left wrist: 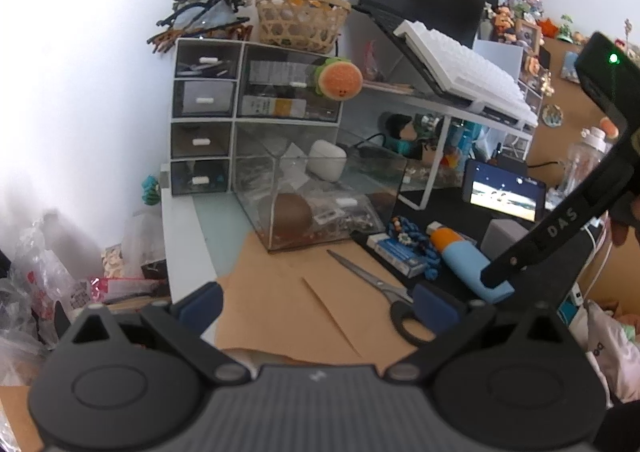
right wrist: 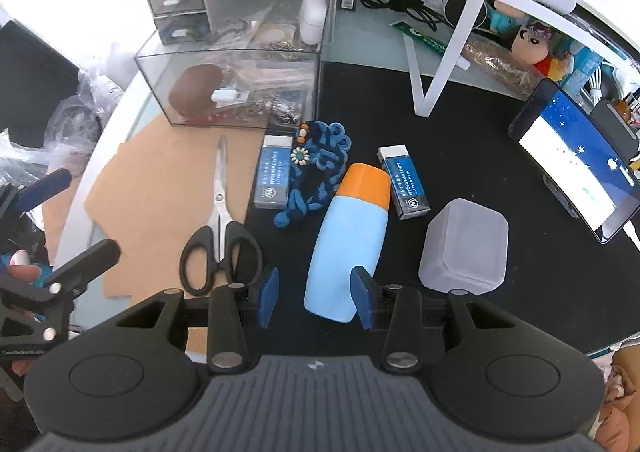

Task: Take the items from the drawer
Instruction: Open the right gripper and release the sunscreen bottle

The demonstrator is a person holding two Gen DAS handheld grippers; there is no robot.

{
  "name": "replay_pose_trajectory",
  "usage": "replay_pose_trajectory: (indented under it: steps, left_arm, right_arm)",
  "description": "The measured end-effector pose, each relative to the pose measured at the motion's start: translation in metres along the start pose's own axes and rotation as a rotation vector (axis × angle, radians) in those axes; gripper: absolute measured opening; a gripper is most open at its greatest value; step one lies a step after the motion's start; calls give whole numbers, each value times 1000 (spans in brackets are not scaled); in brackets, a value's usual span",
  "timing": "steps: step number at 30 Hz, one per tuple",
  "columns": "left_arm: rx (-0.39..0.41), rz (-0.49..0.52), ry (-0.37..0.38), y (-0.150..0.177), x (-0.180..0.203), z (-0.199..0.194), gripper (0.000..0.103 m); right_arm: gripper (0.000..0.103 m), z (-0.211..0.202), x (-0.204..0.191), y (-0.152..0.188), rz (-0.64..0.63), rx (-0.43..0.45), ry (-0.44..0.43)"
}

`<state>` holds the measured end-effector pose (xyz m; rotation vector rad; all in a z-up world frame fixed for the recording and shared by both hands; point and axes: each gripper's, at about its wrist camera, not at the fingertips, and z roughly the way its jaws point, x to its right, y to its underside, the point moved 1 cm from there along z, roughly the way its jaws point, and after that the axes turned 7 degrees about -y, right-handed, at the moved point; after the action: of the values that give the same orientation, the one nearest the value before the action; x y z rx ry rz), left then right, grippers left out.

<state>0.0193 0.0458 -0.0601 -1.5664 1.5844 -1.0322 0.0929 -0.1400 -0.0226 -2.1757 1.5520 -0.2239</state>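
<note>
Cluttered table against a white wall, part black mat, part brown paper. Small drawer unit at the back with a woven basket on top. Clear drawer pulled out in front of the unit, resting on the table, with a brown rounded thing and a jumble of small packets inside.

Laid out on the table before the drawer: scissors with black handles on the brown paper, two blue erasers in sleeves, a blue knotted cord between them, a light-blue bottle with orange cap, and a frosted grey box to its side. Lit phone propped at the mat's edge.

Right gripper angled steeply down over the bottle's base, jaws partly apart, one pad just beside each side of the base, not pressing. Left gripper low over the brown paper, jaws wide apart with nothing between, scissor handles just by one pad.
</note>
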Motion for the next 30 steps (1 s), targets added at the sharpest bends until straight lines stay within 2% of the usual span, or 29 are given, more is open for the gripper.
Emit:
replay_pose_trajectory:
  steps: [4,9,18,30]
  left_arm:
    - [0,13,-1,0,4,-1,103]
    - [12,19,-2,-3,7,-5,103]
    - [18,23,-5,-4,9,-8,103]
    - [24,9,-9,-6,2,-9,103]
  right_arm:
    - [50,-8,-1,5,-3,23,-2]
    - [65,-20,1,10,1,67,1]
    - [67,-36,-4,13,-1,174,-48]
    - [69,-27,-19,5,9,272,-111]
